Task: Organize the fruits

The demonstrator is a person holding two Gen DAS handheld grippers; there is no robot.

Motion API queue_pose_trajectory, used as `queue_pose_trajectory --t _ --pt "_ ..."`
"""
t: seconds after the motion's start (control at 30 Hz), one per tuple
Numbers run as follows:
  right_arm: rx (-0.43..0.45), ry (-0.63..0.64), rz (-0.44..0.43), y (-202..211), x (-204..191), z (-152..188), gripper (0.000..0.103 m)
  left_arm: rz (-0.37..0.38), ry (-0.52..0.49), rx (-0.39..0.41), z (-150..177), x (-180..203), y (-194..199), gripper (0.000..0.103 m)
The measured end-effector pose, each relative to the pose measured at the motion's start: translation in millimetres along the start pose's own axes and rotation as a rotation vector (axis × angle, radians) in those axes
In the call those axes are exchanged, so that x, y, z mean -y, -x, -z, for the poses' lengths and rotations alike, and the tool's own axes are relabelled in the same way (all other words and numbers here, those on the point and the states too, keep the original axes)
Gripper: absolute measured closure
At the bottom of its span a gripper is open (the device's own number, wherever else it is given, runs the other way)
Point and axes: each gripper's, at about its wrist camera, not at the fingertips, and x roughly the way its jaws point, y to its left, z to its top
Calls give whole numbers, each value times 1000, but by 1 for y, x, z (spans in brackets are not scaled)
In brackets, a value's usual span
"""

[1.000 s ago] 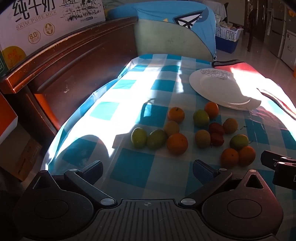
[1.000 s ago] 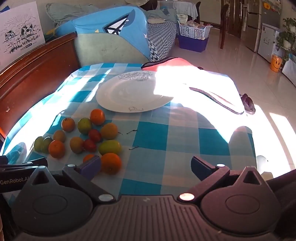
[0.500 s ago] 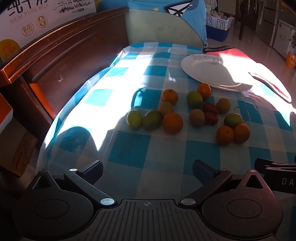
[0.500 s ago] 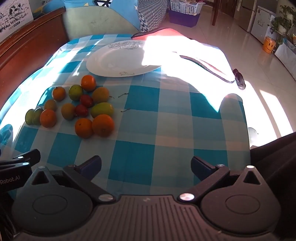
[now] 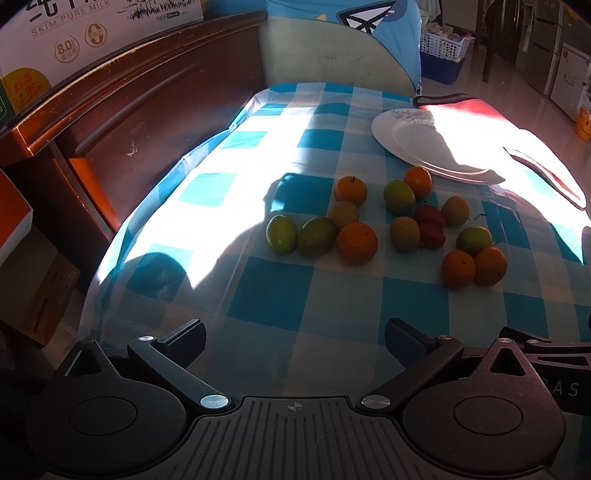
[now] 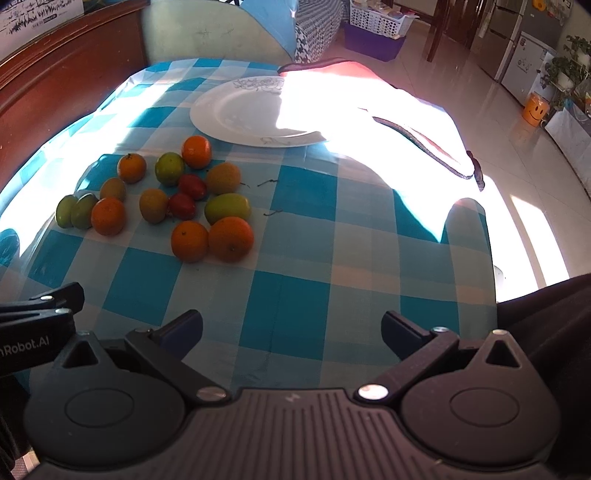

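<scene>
1. The fruits lie loose in a cluster on the checked tablecloth (image 6: 295, 280), just short of the empty white plate (image 6: 236, 110). None is on the plate yet.
2. The left gripper (image 5: 295, 341) and the right gripper (image 6: 291, 328) both hover at the near edge of the table, well apart from the fruit. Each has its tongs spread wide and holds nothing.
3. The fruits look small, round and light, likely firm-skinned but apt to roll. The large orange (image 6: 231, 239) touches a smaller orange (image 6: 189, 241), so closing across its widest part from the free side seems safest.
4. The two red fruits (image 6: 183, 206) look softer and probably call for a gentler squeeze.
5. The right wrist view shows the whole plate, the sunlit red cloth (image 6: 332, 70) and a dark sleeve (image 6: 554, 314). The left wrist view instead shows the milk carton (image 5: 74, 33) and wooden headboard (image 5: 147, 92), with the green fruit (image 5: 282, 235) nearest the table's left edge.
</scene>
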Motion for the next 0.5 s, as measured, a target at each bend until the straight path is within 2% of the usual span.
queue_pose_trajectory --t 0.5 --pt "11 20 23 2 -8 0 1 -13 -1 5 1 -6 1 0"
